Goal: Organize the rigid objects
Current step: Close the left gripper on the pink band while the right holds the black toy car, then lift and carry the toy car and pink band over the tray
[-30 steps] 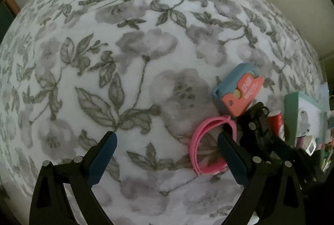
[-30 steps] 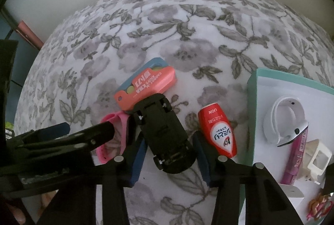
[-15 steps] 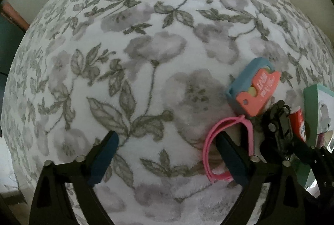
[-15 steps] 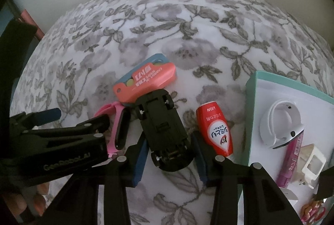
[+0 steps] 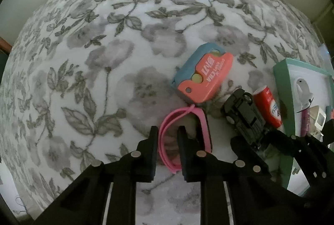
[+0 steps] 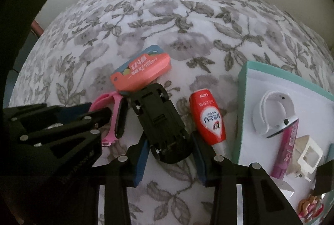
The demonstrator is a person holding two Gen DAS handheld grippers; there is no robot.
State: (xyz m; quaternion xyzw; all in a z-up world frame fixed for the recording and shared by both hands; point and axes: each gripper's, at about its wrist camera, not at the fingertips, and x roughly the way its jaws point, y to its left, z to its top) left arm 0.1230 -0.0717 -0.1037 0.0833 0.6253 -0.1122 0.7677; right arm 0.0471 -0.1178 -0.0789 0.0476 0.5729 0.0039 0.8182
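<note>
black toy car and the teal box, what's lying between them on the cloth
A red tube with a white tip lies between the upturned black toy car and the teal box, clearest in the right wrist view; the left wrist view shows it too.

Wristband [image 5: 183, 133] sits left of the toy car [image 6: 161, 122], tube [image 6: 208, 118] right of it, box [image 6: 245, 112] furthest right, card case [image 6: 142, 73] behind.

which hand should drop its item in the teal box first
Probably the right. Its tool straddles the black toy car, right next to the teal box. The left tool, jaws closing around the pink band, sits farther from the box and would have to cross over.
</note>
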